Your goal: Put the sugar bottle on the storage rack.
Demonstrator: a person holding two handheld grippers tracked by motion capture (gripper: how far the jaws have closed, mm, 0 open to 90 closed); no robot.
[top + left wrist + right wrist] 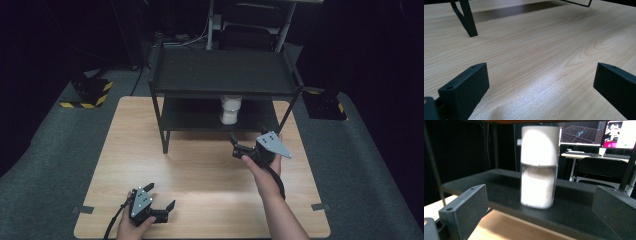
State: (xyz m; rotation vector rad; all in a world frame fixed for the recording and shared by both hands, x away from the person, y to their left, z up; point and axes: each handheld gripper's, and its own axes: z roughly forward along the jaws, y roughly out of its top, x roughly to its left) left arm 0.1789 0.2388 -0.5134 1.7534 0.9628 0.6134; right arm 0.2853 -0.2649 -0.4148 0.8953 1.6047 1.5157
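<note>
Right tool: jaws spread wide, empty, right of centre, aimed at white jar standing upright on lower shelf of black rack, upper centre. Left tool: jaws spread, empty, lower left, over wooden worktop.

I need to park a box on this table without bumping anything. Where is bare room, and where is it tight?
The wooden table is bare between the black shelf and the left gripper, and along its left edge. The shelf's top deck is free too. It is tight at the lower deck, where the white container stands with the right gripper open before it.
</note>
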